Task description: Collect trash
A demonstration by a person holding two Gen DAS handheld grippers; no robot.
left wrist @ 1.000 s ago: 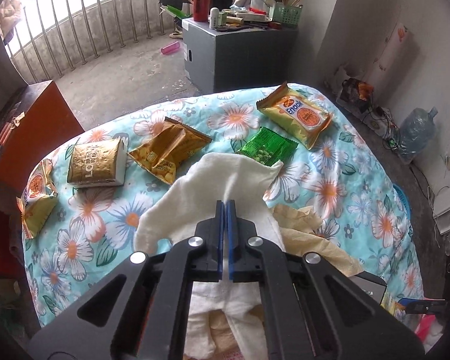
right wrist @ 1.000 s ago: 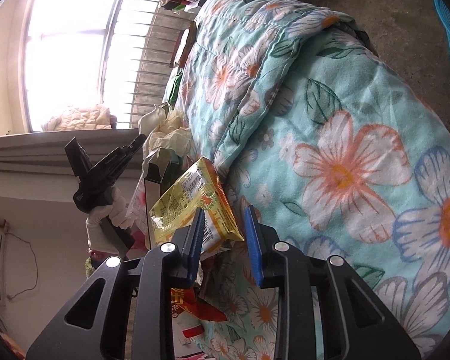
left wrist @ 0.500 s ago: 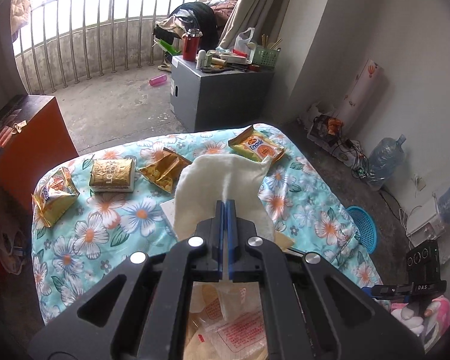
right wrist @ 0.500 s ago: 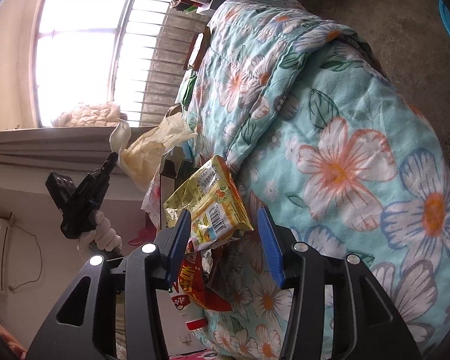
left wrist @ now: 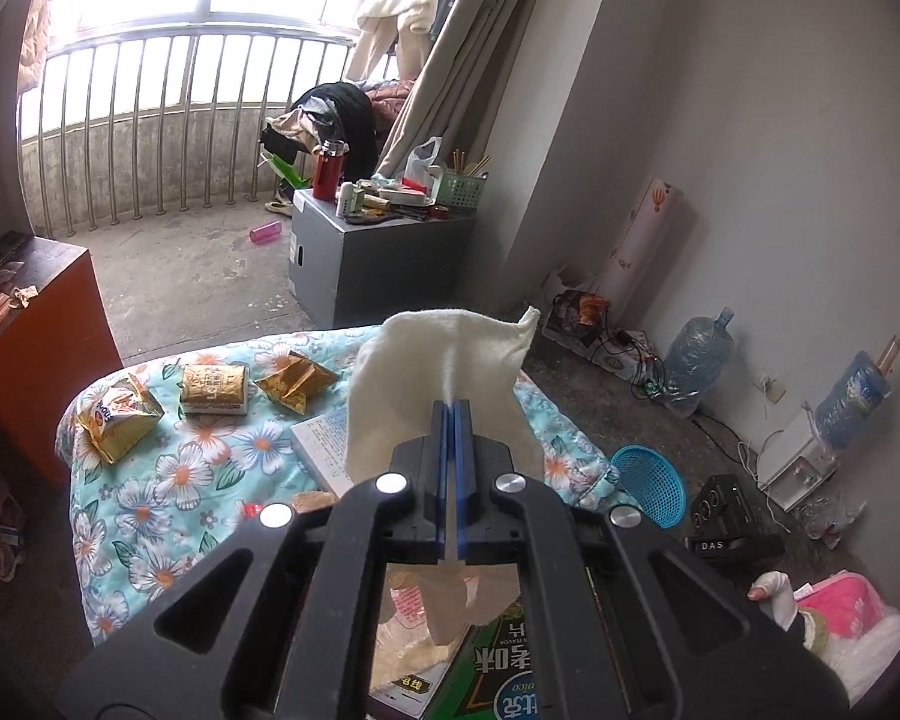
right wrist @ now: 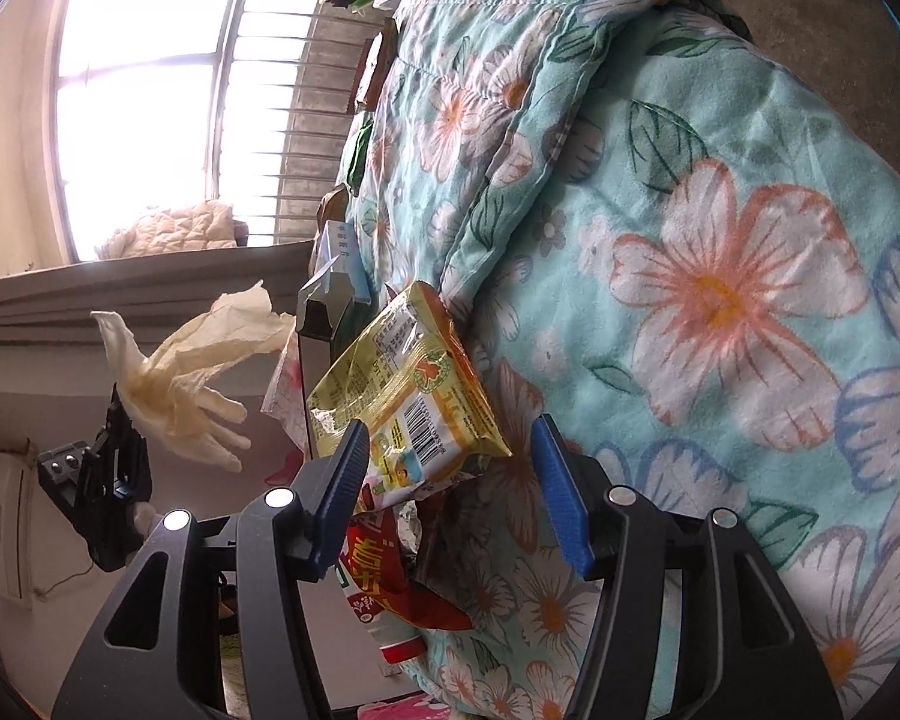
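My left gripper (left wrist: 452, 405) is shut on a white cloth glove (left wrist: 432, 372) and holds it high above the floral blanket (left wrist: 168, 480). The right wrist view shows that glove (right wrist: 180, 396) hanging with a crumpled pale plastic wrapper from the left gripper. My right gripper (right wrist: 450, 438) is open, its blue pads either side of a yellow snack packet (right wrist: 408, 390) lying at the blanket's edge. A red packet (right wrist: 384, 570) lies under it. Three gold and yellow snack bags (left wrist: 213, 387) lie at the blanket's far end.
A blue basket (left wrist: 651, 483) stands on the floor to the right of the bed. A grey cabinet (left wrist: 378, 252) with clutter stands beyond it, an orange cabinet (left wrist: 30, 336) to the left. A green box (left wrist: 498, 666) and a booklet (left wrist: 324, 441) lie near the left gripper.
My left gripper has risen well above the blanket with the glove. My right gripper has opened wide and let go of the yellow packet, which now lies on the blanket edge.
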